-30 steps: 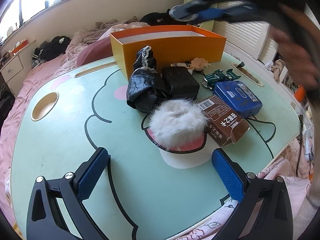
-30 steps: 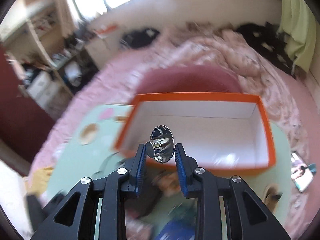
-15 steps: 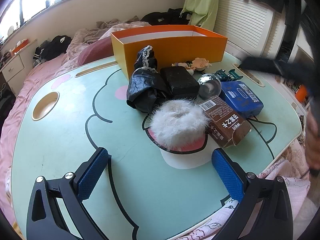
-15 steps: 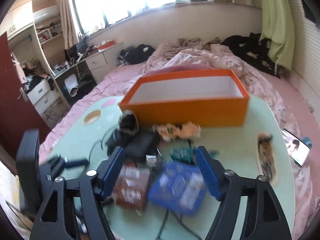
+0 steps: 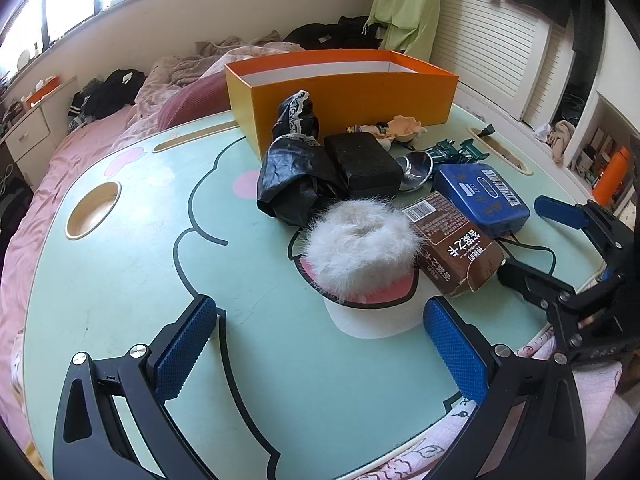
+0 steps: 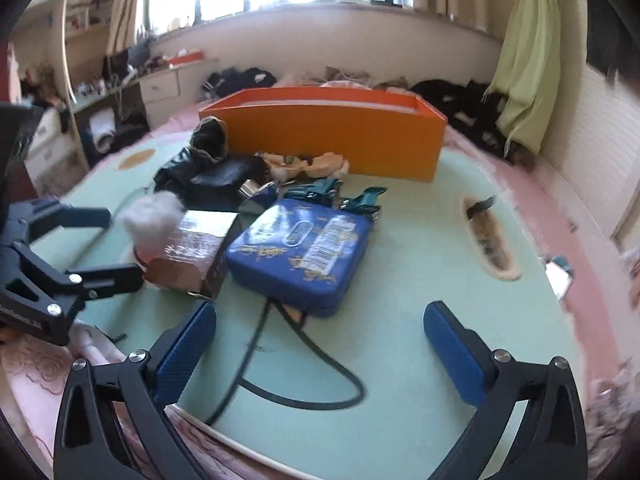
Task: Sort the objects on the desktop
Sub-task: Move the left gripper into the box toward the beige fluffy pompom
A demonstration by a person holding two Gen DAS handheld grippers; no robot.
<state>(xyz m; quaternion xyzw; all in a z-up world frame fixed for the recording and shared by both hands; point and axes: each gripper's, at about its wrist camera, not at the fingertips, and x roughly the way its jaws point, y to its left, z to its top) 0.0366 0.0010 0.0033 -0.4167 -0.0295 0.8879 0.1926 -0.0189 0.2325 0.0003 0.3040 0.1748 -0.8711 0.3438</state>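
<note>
The left wrist view shows my left gripper (image 5: 320, 348) open over the near part of the mint table (image 5: 140, 280), nothing between its pads. Ahead lie a white fluffy ring (image 5: 360, 244), a brown carton (image 5: 452, 244), a blue tin (image 5: 480, 196), a black bag (image 5: 292, 184), a black block (image 5: 362, 164) and a shiny silver knob (image 5: 416, 166). Behind them stands the orange box (image 5: 340, 92). My right gripper (image 6: 320, 354) hovers low at the table's front right, jaws opening wide and empty, the blue tin (image 6: 300, 252) just beyond it.
A green toy car (image 5: 456, 150) and a small doll (image 5: 400, 126) lie before the box. A black cable (image 6: 280, 360) loops from under the tin toward the table's edge. The table has a round cup hollow (image 5: 94, 210) and a slot (image 6: 488, 236). Pink bedding surrounds it.
The right gripper let go of the silver knob it held above the orange box; the knob now lies beside the black block. That gripper opened wide and came down to the front right. Left gripper unmoved.
</note>
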